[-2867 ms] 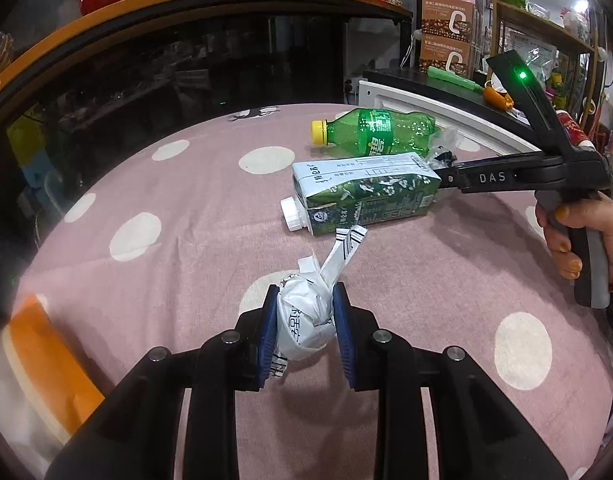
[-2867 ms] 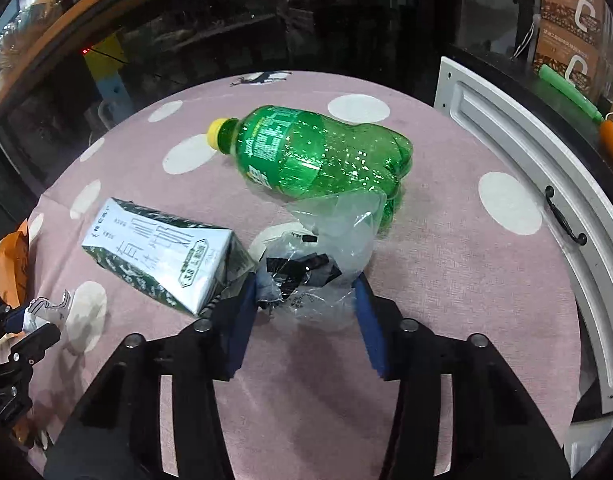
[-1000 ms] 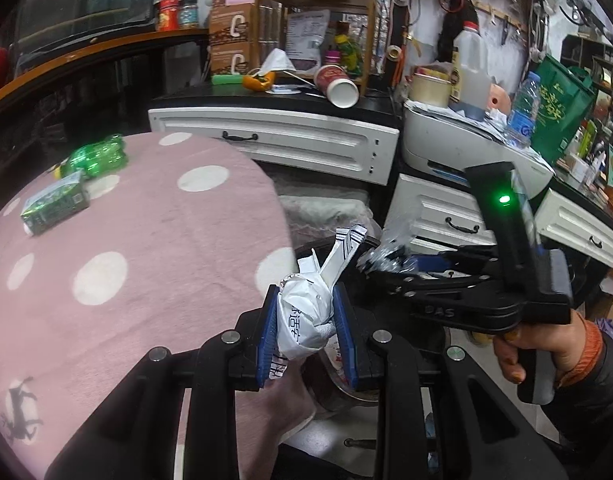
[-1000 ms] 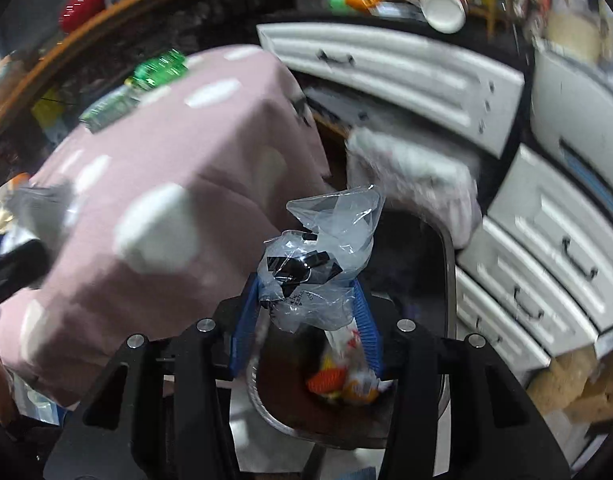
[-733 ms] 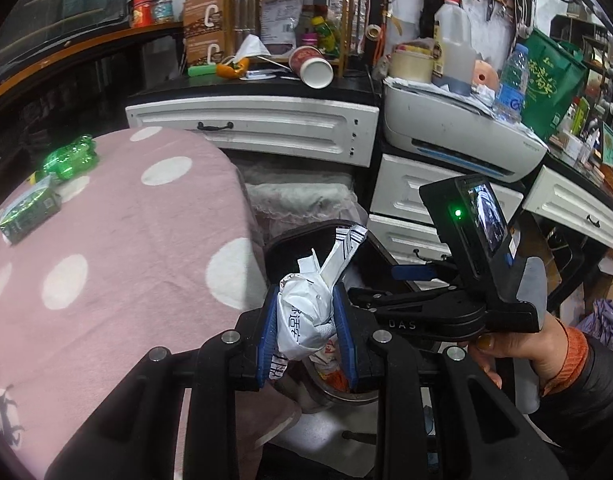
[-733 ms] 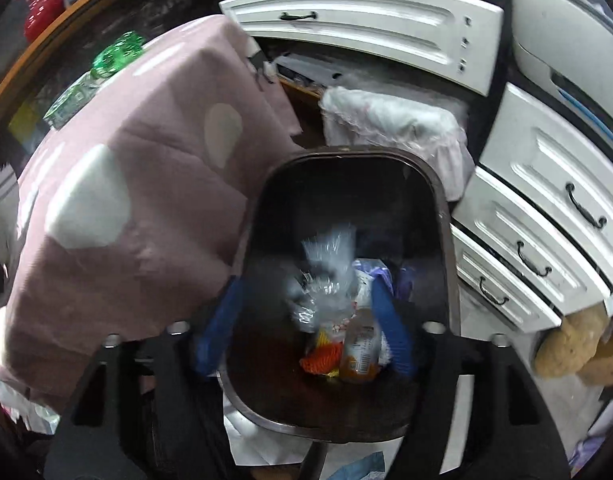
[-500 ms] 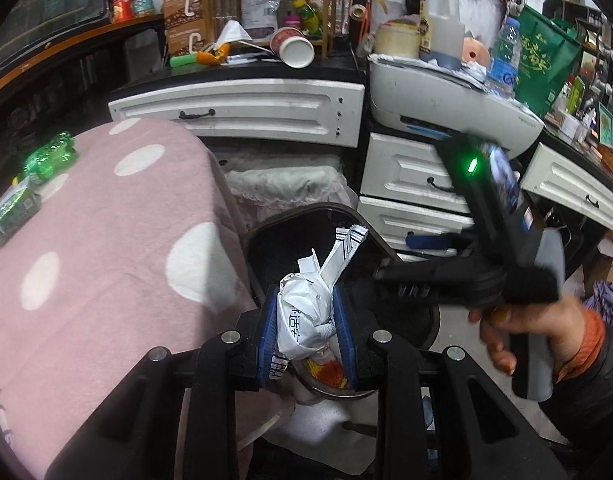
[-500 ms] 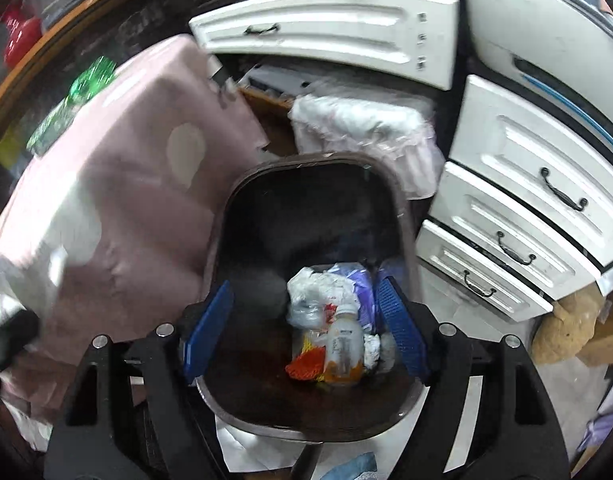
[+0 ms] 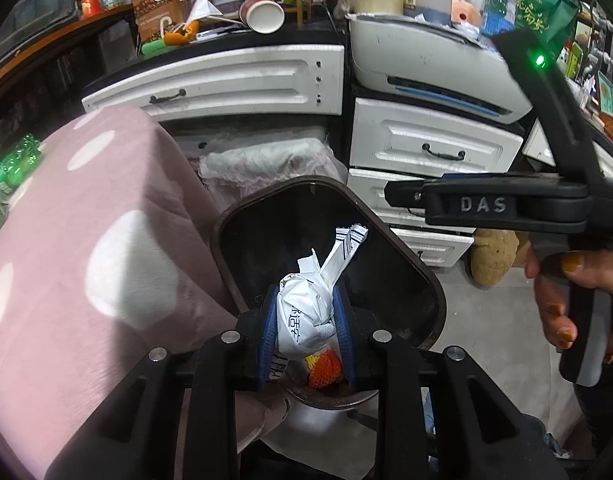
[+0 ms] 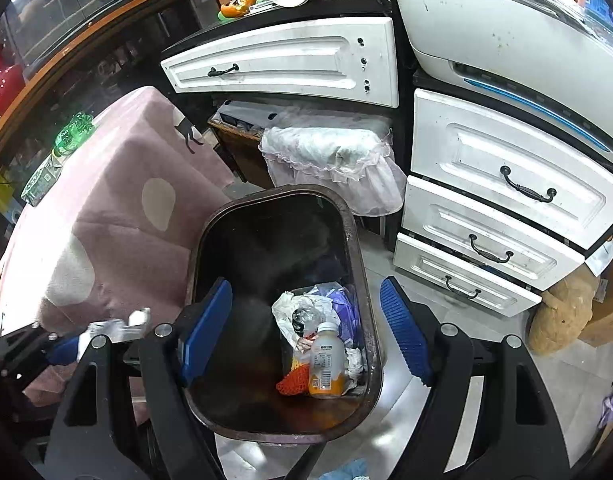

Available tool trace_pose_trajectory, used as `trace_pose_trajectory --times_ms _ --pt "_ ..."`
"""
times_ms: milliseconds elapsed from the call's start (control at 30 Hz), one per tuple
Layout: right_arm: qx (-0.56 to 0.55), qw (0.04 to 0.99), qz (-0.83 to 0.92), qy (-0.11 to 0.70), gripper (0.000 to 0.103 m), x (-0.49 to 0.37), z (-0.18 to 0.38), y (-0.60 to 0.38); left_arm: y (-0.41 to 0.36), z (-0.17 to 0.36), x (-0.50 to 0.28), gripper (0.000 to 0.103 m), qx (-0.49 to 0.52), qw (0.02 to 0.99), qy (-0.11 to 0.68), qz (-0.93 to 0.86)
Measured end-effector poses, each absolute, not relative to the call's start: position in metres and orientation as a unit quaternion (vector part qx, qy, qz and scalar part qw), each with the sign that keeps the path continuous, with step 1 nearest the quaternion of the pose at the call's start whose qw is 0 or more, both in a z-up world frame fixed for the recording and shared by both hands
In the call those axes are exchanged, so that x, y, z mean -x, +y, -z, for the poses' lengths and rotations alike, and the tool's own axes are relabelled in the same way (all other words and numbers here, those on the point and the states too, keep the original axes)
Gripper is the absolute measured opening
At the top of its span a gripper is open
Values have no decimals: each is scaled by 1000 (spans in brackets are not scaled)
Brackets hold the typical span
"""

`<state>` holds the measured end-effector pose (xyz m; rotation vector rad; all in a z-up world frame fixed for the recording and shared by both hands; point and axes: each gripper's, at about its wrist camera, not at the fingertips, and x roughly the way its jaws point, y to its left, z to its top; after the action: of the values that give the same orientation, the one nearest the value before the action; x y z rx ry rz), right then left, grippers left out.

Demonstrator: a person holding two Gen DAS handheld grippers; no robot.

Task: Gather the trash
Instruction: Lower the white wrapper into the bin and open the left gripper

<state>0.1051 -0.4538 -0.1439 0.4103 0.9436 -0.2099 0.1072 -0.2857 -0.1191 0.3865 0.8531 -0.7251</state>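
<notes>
My left gripper point(image 9: 305, 322) is shut on a crumpled white wrapper point(image 9: 306, 310) and holds it over the open dark trash bin point(image 9: 424, 280). My right gripper point(image 10: 306, 332) is open and empty above the same bin point(image 10: 356, 240). Inside the bin lie a clear plastic bag point(image 10: 302, 314), a small bottle point(image 10: 325, 366) and other trash. On the pink dotted table point(image 10: 118, 208) a green bottle point(image 10: 73, 132) and a green carton point(image 10: 40, 178) lie at the far left. The left gripper also shows at the lower left of the right wrist view point(image 10: 106, 330).
White drawers point(image 10: 502, 184) stand right of the bin, and a white printer point(image 10: 506, 36) sits on top. A lace-covered box point(image 10: 334, 160) stands behind the bin. A brown sack point(image 10: 558, 312) lies on the floor at right.
My right gripper opened and dropped the clear plastic bag into the bin. My left gripper carried the wrapper from the table to above the bin.
</notes>
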Motion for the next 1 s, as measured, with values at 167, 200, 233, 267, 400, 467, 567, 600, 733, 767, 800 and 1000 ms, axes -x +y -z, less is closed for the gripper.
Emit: trace_pose_trajectory --times_ms 167,200,233,267,400,467,567,600,733,767,800,1000 --pt "-194 867 101 449 76 -104 144 -454 -297 134 -114 27 -193 826 412 333" --pt "-194 867 101 448 76 -104 144 -454 -299 138 -117 27 -193 824 417 331" --pt "-195 866 101 449 76 -104 144 -454 -299 140 -118 27 -192 823 421 330" --pt "-197 866 101 448 76 -103 144 -455 -301 143 -120 27 -192 820 426 330" --pt "-202 866 106 446 76 -102 144 -460 -307 151 -122 28 -200 818 427 329" --pt "-205 866 108 444 76 -101 143 -462 -309 154 -122 31 -203 815 429 332" --pt "-206 866 112 441 76 -99 142 -465 -314 159 -119 51 -209 811 430 338" --pt "-207 866 113 441 76 -99 142 -466 -315 160 -119 65 -210 810 429 339" --pt "-211 864 117 441 76 -98 143 -469 -317 160 -114 79 -213 814 417 344" --pt "-213 864 118 441 76 -98 143 -470 -317 160 -114 82 -215 814 416 344" --pt "-214 863 119 441 76 -98 144 -471 -317 160 -113 84 -217 815 414 344" --pt "-217 862 120 443 77 -98 146 -471 -314 155 -108 88 -209 816 406 353"
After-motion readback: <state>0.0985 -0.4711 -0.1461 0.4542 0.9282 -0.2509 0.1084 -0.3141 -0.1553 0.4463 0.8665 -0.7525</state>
